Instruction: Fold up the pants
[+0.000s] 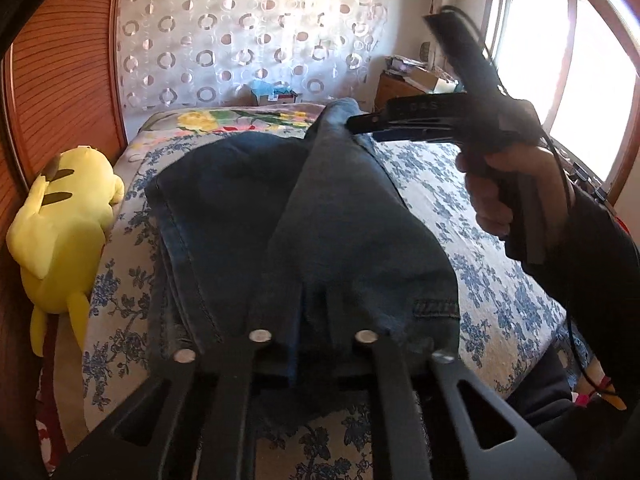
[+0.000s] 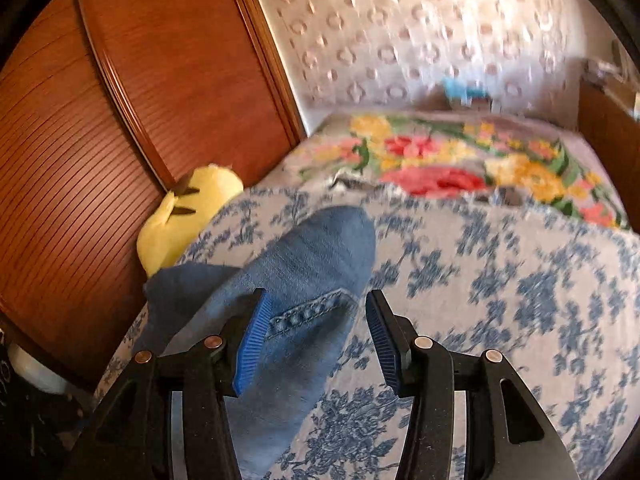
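Note:
Dark blue jeans [image 1: 248,216] lie partly folded on the bed. My left gripper [image 1: 312,320] is shut on the near end of a lifted layer of the jeans, its fingertips hidden in the cloth. My right gripper [image 1: 360,124] shows in the left wrist view at the far end of that lifted layer. In the right wrist view the right gripper [image 2: 316,340] is open, its blue pads [image 2: 252,344] apart, with the hemmed end of the jeans [image 2: 304,264] lying between them against the left pad.
The bed has a blue-flowered cover [image 1: 460,208] and a bright floral blanket [image 2: 460,160] at the far end. A yellow plush toy [image 1: 60,220] lies at the bed's left edge against a wooden wardrobe [image 2: 120,100]. A window [image 1: 560,72] is on the right.

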Tool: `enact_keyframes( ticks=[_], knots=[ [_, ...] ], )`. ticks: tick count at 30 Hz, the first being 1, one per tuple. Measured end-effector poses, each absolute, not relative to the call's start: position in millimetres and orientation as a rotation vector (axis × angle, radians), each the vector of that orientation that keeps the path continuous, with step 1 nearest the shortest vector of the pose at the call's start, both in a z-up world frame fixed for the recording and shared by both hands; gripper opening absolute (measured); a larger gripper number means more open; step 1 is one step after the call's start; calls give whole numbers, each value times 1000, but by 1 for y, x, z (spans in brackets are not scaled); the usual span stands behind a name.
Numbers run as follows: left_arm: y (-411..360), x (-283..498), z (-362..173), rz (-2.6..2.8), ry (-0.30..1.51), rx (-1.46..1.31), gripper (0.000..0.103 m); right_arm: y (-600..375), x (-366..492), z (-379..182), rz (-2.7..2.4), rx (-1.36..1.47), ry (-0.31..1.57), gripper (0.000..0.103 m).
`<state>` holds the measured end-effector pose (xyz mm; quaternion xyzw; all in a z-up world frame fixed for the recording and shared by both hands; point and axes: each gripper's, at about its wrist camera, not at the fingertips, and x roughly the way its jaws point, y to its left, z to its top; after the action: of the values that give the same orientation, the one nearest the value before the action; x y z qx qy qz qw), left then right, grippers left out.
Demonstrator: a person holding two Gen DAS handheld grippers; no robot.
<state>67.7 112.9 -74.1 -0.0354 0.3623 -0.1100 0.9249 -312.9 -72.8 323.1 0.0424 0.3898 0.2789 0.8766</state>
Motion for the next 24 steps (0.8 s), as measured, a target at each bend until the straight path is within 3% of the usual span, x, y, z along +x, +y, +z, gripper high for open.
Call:
enact_keyframes(
  ticks=[2, 3, 5, 7, 13, 18, 24],
  knots=[
    [111, 65, -73, -227, 737, -68, 5, -67, -307, 320, 623, 98, 848, 50],
    [110, 62, -71, -230, 729, -73, 4, -64, -305, 320, 636, 91, 849, 45],
    [110, 54, -65, -233, 708, -79, 4, -56, -307, 325, 662, 57, 840, 17],
    [110, 45, -58, -235, 683, -76, 3, -46, -316, 337, 696, 23, 786, 12],
    [131, 6, -39, -189, 611, -115, 3, -9, -337, 378, 780, -62, 657, 12],
    [163, -12, -53, -111, 641, -138, 3, 46, -348, 382, 842, -167, 634, 12],
    [190, -12, -90, -35, 731, -163, 3, 94, -333, 350, 838, -263, 711, 25]
  ],
)
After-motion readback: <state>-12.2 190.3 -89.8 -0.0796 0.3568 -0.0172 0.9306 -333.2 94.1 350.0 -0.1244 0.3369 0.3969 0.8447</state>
